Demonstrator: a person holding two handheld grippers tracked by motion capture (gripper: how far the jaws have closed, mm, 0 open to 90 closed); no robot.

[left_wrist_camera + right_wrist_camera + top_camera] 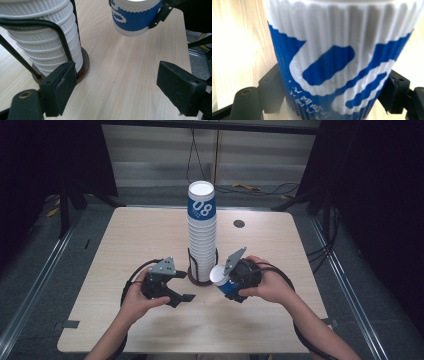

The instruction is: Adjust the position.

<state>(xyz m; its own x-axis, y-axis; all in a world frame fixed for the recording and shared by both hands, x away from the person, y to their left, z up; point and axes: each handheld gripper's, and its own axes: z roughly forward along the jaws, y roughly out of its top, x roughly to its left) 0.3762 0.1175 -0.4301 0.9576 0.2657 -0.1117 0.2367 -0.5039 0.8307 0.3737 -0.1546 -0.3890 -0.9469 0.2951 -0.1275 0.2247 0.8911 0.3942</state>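
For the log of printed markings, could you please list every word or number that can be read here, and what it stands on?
"08": white digits on the blue band of the top cup of the stack.
Small print under that "08": too small to read.
Held cup in the right claw: large white shapes, cropped, not readable as digits.
Small white characters low on the held cup: too blurred to read.
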